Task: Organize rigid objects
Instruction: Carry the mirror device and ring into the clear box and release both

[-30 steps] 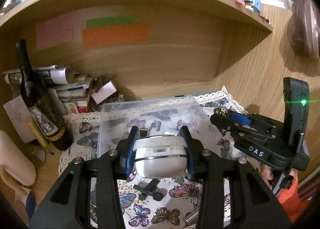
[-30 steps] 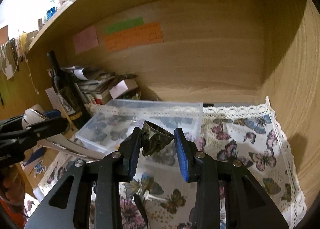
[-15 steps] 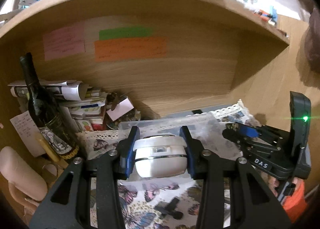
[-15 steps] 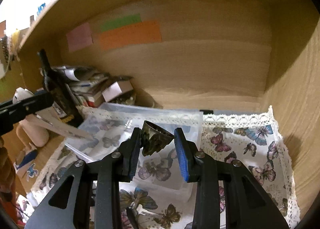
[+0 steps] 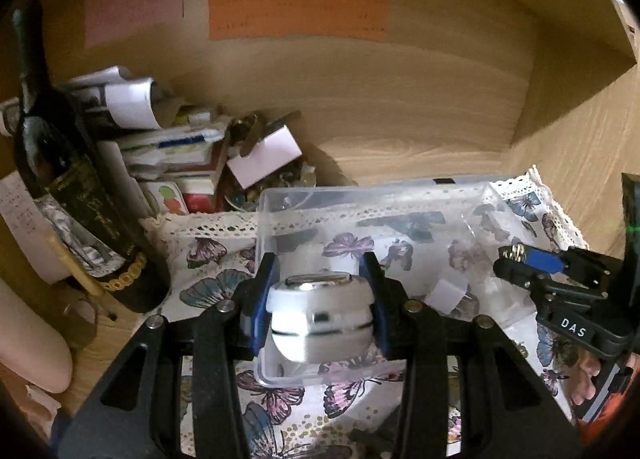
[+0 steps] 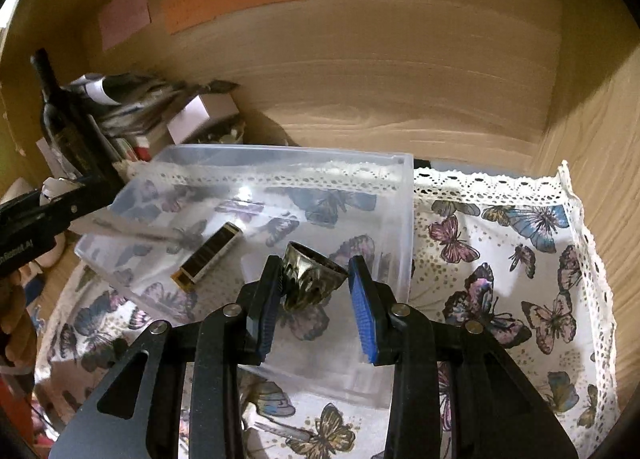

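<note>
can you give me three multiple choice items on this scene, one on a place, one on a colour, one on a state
1. Where does the dark bottle stand?
A. inside the clear bin
B. left of the clear bin
C. on the top shelf

2. What colour is the longest paper strip on the back wall?
A. orange
B. blue
C. black

3. What is between the jaws of the left gripper?
A. nothing
B. a spoon
C. a white round case

Answers: 1 B, the bottle stands by the paper pile, left of the clear bin. 2 A, the wide strip under the green one is orange. 3 C, the white round case fills the gap between the blue pads.
</note>
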`<move>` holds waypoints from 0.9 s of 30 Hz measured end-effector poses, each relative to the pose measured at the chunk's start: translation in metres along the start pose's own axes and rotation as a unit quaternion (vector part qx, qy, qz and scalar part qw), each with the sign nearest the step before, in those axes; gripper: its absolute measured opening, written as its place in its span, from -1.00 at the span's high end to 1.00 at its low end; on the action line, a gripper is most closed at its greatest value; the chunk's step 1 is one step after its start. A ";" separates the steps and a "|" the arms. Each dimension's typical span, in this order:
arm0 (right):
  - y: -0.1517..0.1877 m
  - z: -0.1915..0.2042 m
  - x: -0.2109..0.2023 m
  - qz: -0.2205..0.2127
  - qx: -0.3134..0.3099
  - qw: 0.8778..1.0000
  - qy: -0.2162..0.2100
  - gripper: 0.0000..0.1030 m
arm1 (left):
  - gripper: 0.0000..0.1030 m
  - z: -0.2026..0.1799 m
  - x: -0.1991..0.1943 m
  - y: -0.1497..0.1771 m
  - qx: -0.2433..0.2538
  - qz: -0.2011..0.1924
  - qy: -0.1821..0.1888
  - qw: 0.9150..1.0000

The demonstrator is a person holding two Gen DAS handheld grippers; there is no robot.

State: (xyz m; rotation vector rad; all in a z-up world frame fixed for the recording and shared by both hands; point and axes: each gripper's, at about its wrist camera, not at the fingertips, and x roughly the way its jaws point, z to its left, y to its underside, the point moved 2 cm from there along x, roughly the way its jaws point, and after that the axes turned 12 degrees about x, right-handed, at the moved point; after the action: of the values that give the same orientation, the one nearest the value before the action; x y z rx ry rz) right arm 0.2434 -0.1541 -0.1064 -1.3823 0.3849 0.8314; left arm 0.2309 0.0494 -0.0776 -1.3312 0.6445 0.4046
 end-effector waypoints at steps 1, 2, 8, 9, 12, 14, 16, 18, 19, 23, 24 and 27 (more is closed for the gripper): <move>0.000 0.001 0.000 0.000 -0.004 1.000 0.001 0.40 | 0.20 0.000 0.004 0.001 -0.001 0.006 0.002 1.000; 0.000 0.002 0.001 0.004 -0.004 1.000 -0.001 0.40 | 0.20 -0.001 0.010 0.003 0.000 0.015 0.004 1.000; 0.002 0.009 0.008 0.011 -0.019 1.000 0.004 0.44 | 0.20 -0.001 0.033 0.007 -0.003 0.041 0.012 0.999; 0.002 0.009 0.009 0.013 -0.020 1.000 0.004 0.44 | 0.20 -0.003 0.034 0.007 0.000 0.044 0.012 0.999; 0.002 0.009 0.007 0.011 -0.018 1.000 0.002 0.40 | 0.20 -0.007 0.038 0.007 0.004 0.054 0.019 0.998; 0.001 0.009 0.003 0.007 -0.014 1.000 -0.003 0.40 | 0.20 -0.009 0.036 0.007 0.005 0.054 0.015 0.998; 0.000 0.008 -0.001 0.005 -0.008 1.000 -0.012 0.40 | 0.20 -0.009 0.029 0.004 0.007 0.046 0.012 0.999; -0.002 0.008 -0.006 0.003 -0.003 1.000 -0.018 0.40 | 0.15 -0.009 0.020 0.000 0.006 0.037 0.012 0.999; -0.002 0.009 -0.009 0.000 -0.003 1.000 -0.021 0.39 | 0.11 -0.010 0.015 -0.001 0.006 0.033 0.010 0.999; -0.002 0.012 -0.027 -0.017 -0.002 0.999 -0.029 0.23 | -0.16 -0.012 -0.008 -0.005 0.013 0.010 -0.006 1.000; -0.002 0.012 -0.031 -0.022 -0.002 0.999 -0.030 0.20 | -0.22 -0.014 -0.014 -0.005 0.016 0.005 -0.010 1.000; 0.000 0.015 -0.047 -0.039 -0.007 0.999 -0.032 0.11 | -0.38 -0.017 -0.030 -0.004 0.020 -0.006 -0.014 1.000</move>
State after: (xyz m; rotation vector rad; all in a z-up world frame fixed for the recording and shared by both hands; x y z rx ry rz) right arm 0.2090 -0.1531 -0.0713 -1.3722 0.2750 0.8131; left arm 0.2067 0.0351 -0.0572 -1.2889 0.6182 0.3987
